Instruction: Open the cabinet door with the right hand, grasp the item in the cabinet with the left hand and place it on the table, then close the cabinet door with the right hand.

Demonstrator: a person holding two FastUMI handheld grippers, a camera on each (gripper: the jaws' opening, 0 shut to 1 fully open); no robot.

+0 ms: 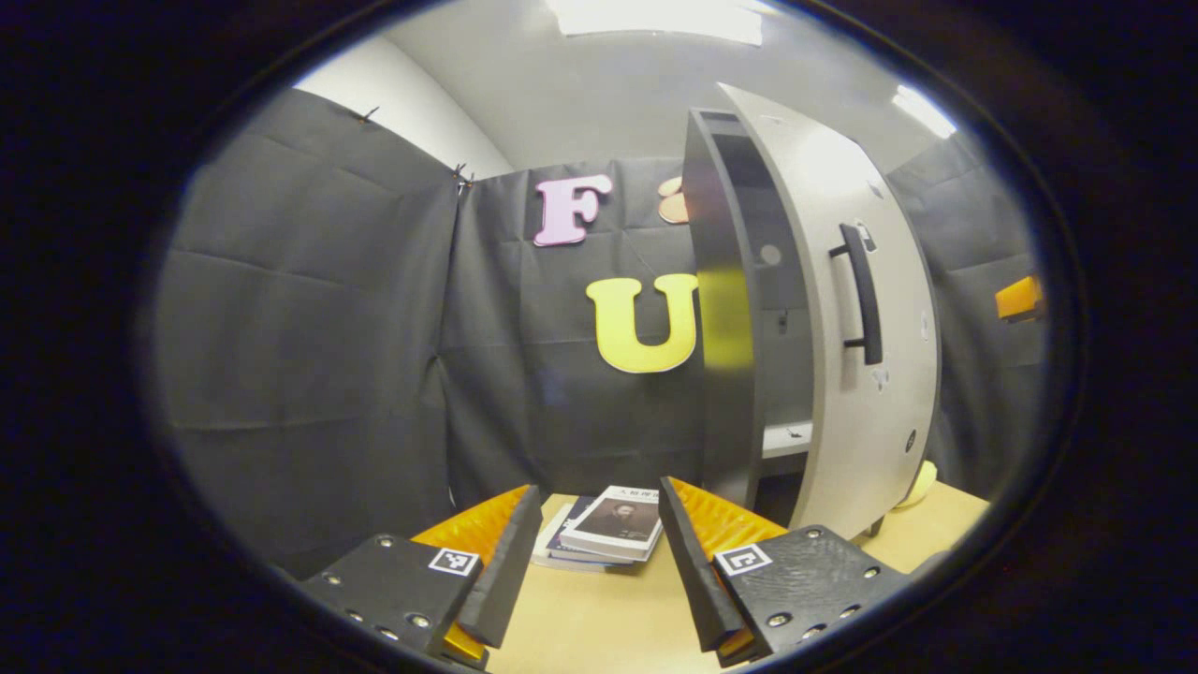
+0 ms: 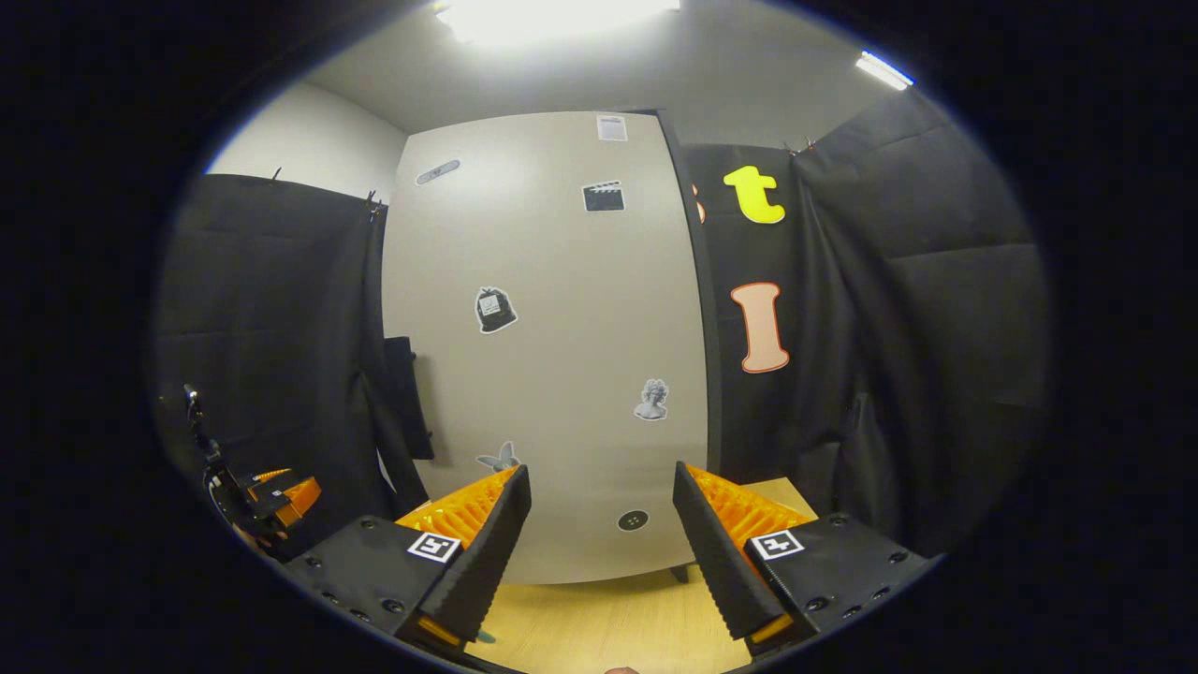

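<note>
Left gripper view: left gripper (image 1: 590,552) above pale wooden surface (image 1: 599,627), jaws wide apart, holding nothing. Between fingers, further ahead, small stack of books (image 1: 606,535) lies flat on surface, just left of cabinet (image 1: 725,309). Cabinet door (image 1: 866,374) ajar, dark handle (image 1: 863,292) on front, pale shelf (image 1: 784,438) visible inside.

Right gripper view: other gripper (image 2: 276,496) low at far left, state cannot tell. Right gripper (image 2: 602,534) faces grey cabinet door (image 2: 552,346) with stickers, jaws wide open, empty, not touching door.
</note>
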